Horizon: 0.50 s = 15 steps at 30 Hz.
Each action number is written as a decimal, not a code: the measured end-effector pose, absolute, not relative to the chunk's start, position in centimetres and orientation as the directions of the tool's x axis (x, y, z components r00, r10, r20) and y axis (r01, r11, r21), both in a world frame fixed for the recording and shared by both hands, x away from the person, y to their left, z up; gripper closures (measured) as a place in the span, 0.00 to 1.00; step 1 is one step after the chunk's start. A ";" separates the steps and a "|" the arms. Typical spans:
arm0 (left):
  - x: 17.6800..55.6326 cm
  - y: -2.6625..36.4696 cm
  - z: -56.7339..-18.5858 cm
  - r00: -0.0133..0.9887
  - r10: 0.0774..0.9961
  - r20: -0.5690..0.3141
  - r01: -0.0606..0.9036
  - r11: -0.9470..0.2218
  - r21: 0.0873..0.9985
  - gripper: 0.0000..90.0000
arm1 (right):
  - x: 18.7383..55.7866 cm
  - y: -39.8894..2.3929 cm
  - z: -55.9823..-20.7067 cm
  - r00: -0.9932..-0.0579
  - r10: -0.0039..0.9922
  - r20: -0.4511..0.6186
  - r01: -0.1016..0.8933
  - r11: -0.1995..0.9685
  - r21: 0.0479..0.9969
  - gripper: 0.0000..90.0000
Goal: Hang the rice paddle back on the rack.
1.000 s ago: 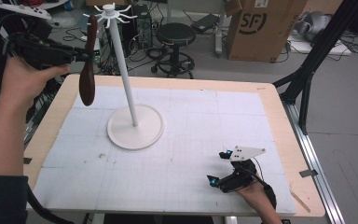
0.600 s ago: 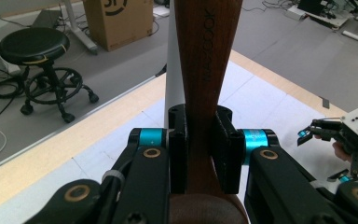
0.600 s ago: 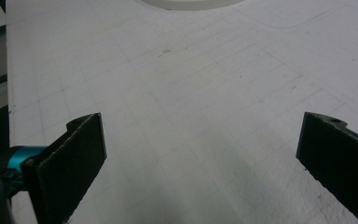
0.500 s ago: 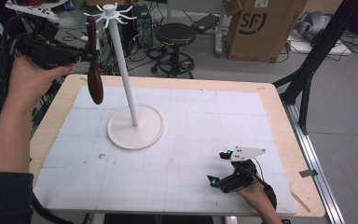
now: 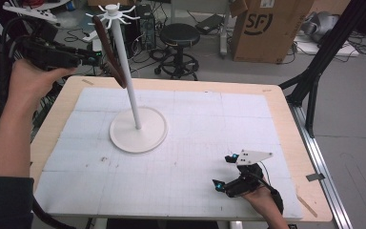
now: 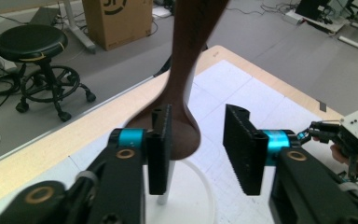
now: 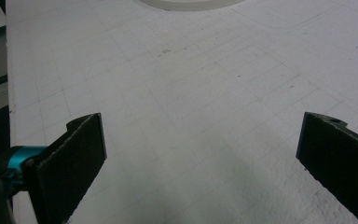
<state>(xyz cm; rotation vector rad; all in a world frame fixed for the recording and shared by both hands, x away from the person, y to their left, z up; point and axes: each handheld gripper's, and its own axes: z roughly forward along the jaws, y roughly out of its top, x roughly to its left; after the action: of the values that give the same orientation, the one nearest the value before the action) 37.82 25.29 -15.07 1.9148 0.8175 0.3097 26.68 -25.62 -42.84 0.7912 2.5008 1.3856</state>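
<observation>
A dark brown wooden spoon (image 5: 110, 55) hangs slanted from a hook at the top of the white stand (image 5: 138, 130), with its bowl end close to the pole. My left gripper (image 5: 93, 58) is held level beside it at the table's far left. Its jaws have just been opening. In the left gripper view the spoon (image 6: 186, 70) hangs between the parted pads of the left gripper (image 6: 198, 135), lying against the left one and clear of the right. My right gripper (image 5: 222, 171) rests on the white mat near the front right, and the right gripper (image 7: 200, 158) stands wide open over bare mat.
The white gridded mat (image 5: 195, 119) covers a wooden table (image 5: 286, 124). Behind the table are a black stool (image 5: 178, 36) and a cardboard box (image 5: 267, 28). A black frame leg (image 5: 324, 57) stands at the right edge.
The left gripper's jaws have parted from the spoon. The spoon's lower end has swung right, toward the stand's pole. The right gripper has not moved.
</observation>
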 end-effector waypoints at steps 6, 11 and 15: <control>37.2 24.8 -15.4 0.746 0.658 -0.107 0.405 -0.321 0.856 0.43 | 26.7 -25.6 -42.8 -0.844 0.528 0.099 0.364 0.426 0.828 0.00; 36.4 24.5 -15.9 0.737 0.672 -0.073 0.394 -0.339 0.854 0.25 | 26.6 -25.6 -42.8 -0.843 0.528 0.101 0.366 0.425 0.828 0.00; 35.8 24.7 -16.6 0.727 0.685 -0.054 0.380 -0.335 0.862 0.12 | 26.6 -25.5 -42.7 -0.845 0.526 0.099 0.362 0.425 0.830 0.00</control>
<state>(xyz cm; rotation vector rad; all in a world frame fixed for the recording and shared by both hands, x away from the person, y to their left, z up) 35.77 24.65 -16.62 1.9619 0.8144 0.3956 26.59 -25.51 -42.69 0.7872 2.4992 1.3888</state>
